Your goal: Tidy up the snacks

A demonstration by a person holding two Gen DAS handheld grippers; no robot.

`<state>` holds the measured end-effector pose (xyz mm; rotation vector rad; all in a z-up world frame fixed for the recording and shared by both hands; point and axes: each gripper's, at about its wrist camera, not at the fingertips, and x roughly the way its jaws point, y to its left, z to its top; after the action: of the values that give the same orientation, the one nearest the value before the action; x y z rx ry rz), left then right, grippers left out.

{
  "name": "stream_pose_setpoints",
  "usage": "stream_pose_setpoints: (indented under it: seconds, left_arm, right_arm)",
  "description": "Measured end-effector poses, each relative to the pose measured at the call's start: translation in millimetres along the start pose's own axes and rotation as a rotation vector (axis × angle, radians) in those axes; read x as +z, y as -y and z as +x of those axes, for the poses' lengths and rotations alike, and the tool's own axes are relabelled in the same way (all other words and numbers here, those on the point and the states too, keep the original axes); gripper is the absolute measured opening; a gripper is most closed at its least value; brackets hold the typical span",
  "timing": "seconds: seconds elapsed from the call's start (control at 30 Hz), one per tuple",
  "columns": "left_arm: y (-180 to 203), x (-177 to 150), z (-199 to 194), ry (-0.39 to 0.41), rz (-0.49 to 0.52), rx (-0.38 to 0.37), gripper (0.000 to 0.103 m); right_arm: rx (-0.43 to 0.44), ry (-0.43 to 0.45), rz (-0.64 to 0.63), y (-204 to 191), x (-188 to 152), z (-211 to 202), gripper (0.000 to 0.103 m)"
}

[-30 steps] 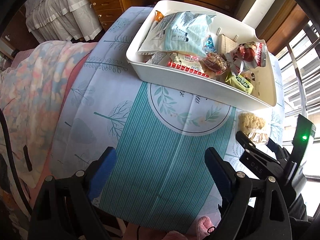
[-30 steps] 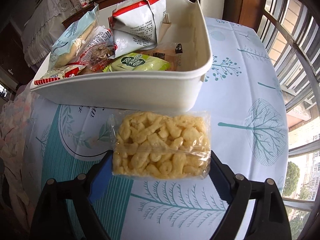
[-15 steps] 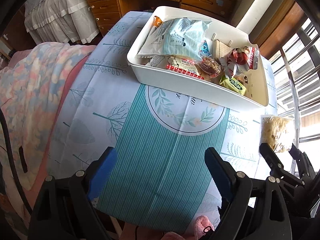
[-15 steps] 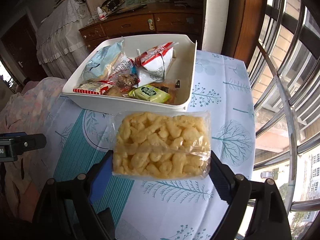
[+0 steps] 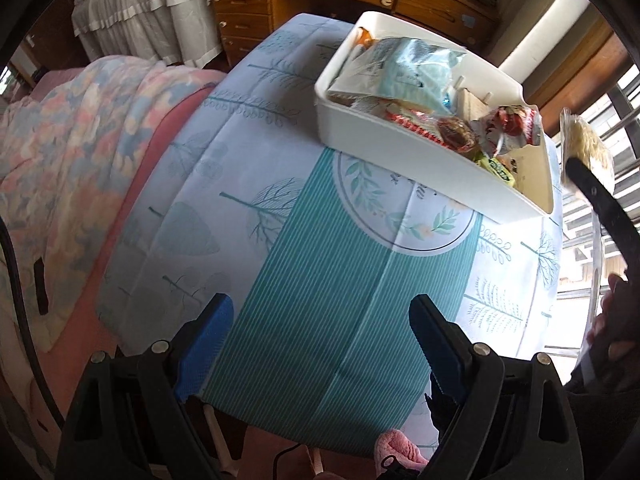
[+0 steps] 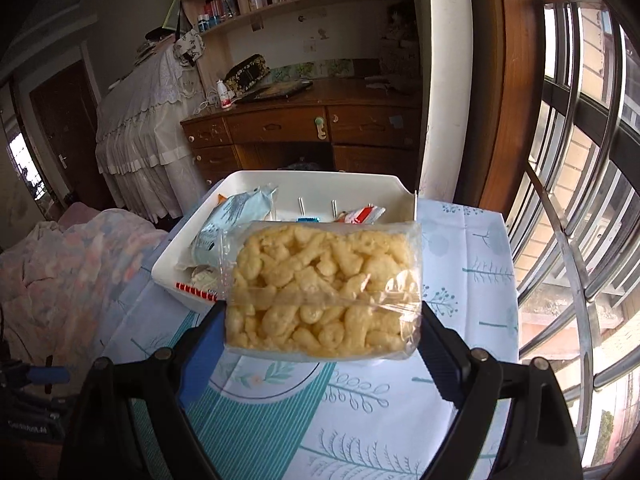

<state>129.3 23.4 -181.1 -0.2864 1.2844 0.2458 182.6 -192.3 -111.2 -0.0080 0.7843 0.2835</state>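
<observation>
Right wrist view: the right claw grips a clear puffed-snack bag at its ends; the left claw gapes empty.

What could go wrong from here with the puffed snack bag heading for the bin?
1. The right gripper holds the clear puffed snack bag only by its two ends; the slick film could slip, or the puffs could get crushed.
2. The white bin is already piled with packets, so the bag may land on top and slide over the low rim.
3. The bag fills the right wrist view, hiding much of the bin and making placement harder to judge.
</observation>
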Motion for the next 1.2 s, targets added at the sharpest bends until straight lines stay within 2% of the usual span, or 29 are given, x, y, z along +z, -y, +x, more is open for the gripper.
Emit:
stream_pose_setpoints:
  seconds: [0.27, 0.33, 0.63, 0.87, 1.13, 1.2]
  left_arm:
    - [-33, -10, -5, 0.013, -0.069, 0.013, 0.089]
    - [-39, -10, -7, 0.020, -0.076, 0.008, 0.089]
    - [-52, -2, -24, 0.094, -0.060, -0.051, 0.089]
    - [-62, 7, -42, 0.156, 0.004, -0.139, 0.089]
    - [-80, 6, -77, 0.223, 0.173, -0.207, 0.089]
    - [-85, 3, -87, 0.203, 0.217, -0.213, 0.089]
  right_arm:
    - [-0.030, -0.010, 0.021, -2, 12, 29, 0.092]
    - [-0.034, -0.023, 0.039, -1, 12, 32, 0.096]
    - [-0.084, -0.009, 0.063, -6, 15, 14, 0.103]
    - [-0.142, -0.016, 0.086, -19, 7, -20, 0.103]
    - [-0.213, -0.021, 0.167, -62, -21, -79, 0.103]
    - [-0.219, -0.031, 0.182, -77, -32, -91, 0.103]
